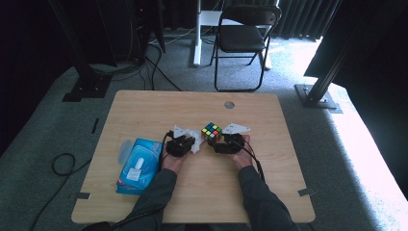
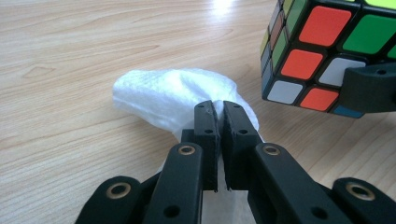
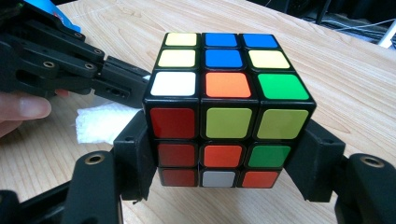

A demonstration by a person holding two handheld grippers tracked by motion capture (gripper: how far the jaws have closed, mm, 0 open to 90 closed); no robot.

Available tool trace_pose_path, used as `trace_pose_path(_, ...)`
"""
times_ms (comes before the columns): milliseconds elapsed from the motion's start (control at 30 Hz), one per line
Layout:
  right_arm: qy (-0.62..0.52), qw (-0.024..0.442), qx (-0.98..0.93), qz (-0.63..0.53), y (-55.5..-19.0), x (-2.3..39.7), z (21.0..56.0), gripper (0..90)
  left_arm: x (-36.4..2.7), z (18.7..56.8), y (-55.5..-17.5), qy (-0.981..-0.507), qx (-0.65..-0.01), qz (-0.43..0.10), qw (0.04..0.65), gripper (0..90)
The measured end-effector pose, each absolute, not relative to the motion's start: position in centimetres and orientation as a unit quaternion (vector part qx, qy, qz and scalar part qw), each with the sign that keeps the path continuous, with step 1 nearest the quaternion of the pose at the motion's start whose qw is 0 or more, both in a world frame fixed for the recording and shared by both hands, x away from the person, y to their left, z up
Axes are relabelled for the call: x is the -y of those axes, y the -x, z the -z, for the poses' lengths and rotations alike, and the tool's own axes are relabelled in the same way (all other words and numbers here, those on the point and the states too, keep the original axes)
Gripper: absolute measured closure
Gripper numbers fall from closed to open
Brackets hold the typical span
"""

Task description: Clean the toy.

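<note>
While my right gripper (image 3: 219, 154) has its fingers clamped on the puzzle cube (image 3: 224, 116) above the surface (image 1: 202, 192), my left gripper (image 2: 220, 112) pinches a white wipe (image 2: 173, 95); the cube sits just right of the wipe, nearly touching.

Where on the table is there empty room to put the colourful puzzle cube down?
Bare wood lies along the far edge of the light wooden table, and on its right side beyond the right gripper. It is crowded in the middle: the colourful puzzle cube, the white crumpled tissue and the left gripper sit close. The blue wipes pack fills the left.
</note>
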State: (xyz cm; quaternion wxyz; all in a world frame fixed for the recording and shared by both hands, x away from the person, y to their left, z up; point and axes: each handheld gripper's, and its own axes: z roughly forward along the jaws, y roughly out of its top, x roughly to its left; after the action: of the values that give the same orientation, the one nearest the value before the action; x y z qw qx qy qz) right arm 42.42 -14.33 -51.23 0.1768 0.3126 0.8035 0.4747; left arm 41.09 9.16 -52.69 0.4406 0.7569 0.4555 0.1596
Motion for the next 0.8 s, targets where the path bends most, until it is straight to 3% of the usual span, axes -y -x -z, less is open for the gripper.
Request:
trace_pose_path(533, -0.316, 0.176, -0.800, -0.479, -42.4, 14.1, 51.2, 34.1, -6.6, 52.9, -39.7, -0.791, -0.367, -0.124, 0.474, 85.9)
trace_pose_path(800, -0.317, 0.177, -0.797, -0.482, -42.5, 14.2, 51.1, 34.1, -6.8, 52.7, -39.9, -0.787, -0.370, -0.129, 0.477, 85.9)
